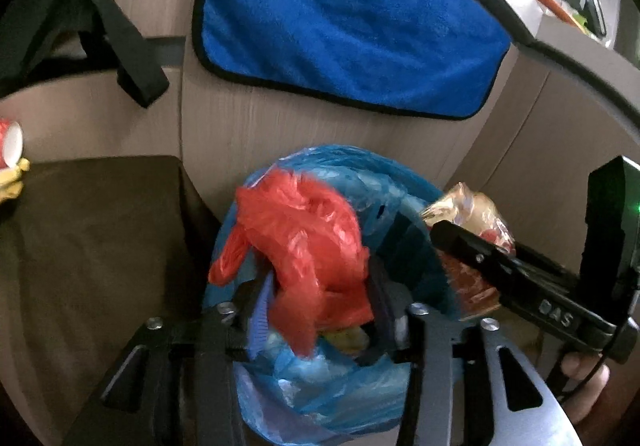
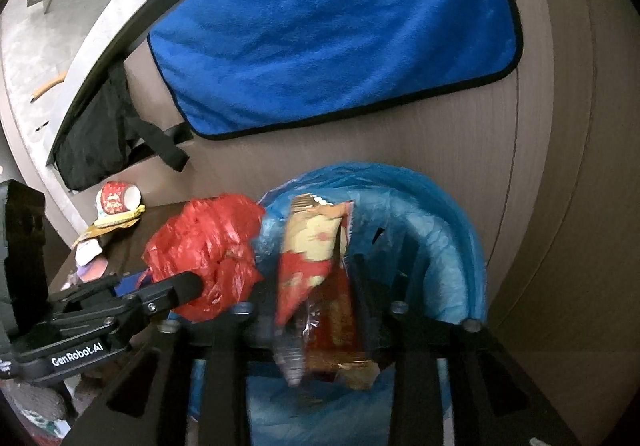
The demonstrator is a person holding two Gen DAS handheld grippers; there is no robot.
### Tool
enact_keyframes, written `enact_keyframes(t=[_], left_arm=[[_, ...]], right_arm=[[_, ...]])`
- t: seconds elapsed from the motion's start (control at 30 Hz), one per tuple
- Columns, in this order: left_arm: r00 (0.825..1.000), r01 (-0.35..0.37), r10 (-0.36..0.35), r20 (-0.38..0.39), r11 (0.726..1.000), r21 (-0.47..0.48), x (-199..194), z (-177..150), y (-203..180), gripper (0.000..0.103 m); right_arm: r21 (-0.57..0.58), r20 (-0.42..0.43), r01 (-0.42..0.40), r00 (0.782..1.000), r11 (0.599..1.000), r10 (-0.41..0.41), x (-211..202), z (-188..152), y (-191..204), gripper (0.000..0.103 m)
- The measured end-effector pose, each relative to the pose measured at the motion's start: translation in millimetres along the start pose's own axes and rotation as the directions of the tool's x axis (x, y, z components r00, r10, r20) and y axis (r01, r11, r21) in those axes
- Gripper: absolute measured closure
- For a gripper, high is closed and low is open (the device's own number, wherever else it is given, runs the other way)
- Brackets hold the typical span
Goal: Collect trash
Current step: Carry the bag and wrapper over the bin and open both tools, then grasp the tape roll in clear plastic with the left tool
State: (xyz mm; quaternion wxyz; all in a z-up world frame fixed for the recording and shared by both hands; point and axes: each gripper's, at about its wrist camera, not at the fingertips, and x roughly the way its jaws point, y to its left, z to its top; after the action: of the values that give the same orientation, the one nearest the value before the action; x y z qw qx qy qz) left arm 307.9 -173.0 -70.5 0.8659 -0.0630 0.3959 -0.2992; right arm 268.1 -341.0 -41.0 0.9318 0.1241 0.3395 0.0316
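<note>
Red bag point(image 1: 296, 246): light, crinkly, soft; between spread left tool point(image 1: 316, 310) over bin point(image 1: 404, 182). Wrapper point(image 2: 316, 270): thin, slippery; between spread right tool point(image 2: 316, 310). Best pinched at bunched folds.

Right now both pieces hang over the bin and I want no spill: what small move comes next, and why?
Probably open both grippers wider and let go. The red plastic bag between the left gripper's fingers and the snack wrapper in the right gripper both hang over the blue-lined bin's mouth, so they should fall inside.
</note>
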Motion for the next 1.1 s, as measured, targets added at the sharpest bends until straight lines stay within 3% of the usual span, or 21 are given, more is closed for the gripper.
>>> enact_keyframes(t=[0.03,0.27,0.47,0.67,0.77,0.87,1.03,1.1], left_arm=[[1.0,0.007,-0.007,0.0,1.0,-0.001,-0.6,0.9,1.4,0.051],[0.999,0.021,-0.019,0.034,0.998,-0.056,-16.4,10.3,13.4,0.044],[0.996,-0.053,0.058,0.074,0.997,-0.063,-48.7,9.6,31.9,0.044],[0.983,-0.136,0.144,0.113,0.988,-0.079,-107.6,-5.5,69.8,0.044],[0.963,-0.211,0.223,0.153,0.973,-0.088,-145.7,-16.9,90.7,0.044],[0.93,-0.303,0.318,0.186,0.947,-0.107,-186.5,-30.2,116.6,0.044],[0.862,-0.427,0.469,0.192,0.876,-0.222,-254.0,-56.5,178.2,0.043],[0.846,-0.453,0.506,0.168,0.848,-0.276,-275.5,-68.5,206.8,0.043]], right_arm=[[0.004,0.012,0.006,1.0,1.0,-0.006,-1.8,0.4,-0.1,0.04],[0.041,0.024,0.008,1.0,0.999,-0.009,-8.1,5.4,-5.5,0.039],[0.031,0.04,0.024,0.999,0.999,-0.025,-20.9,5.4,1.2,0.039],[-0.028,0.064,0.02,0.998,0.999,-0.018,-37.4,1.1,31.0,0.039],[-0.083,0.073,0.011,0.997,0.996,-0.005,-43.7,0.0,56.5,0.039],[-0.147,0.074,-0.018,0.997,0.989,0.029,-46.8,-2.7,91.0,0.035],[-0.238,0.072,-0.087,0.992,0.967,0.106,-40.0,-9.8,151.9,0.027],[-0.263,0.057,-0.113,0.99,0.958,0.132,-33.7,-11.6,172.8,0.027]])
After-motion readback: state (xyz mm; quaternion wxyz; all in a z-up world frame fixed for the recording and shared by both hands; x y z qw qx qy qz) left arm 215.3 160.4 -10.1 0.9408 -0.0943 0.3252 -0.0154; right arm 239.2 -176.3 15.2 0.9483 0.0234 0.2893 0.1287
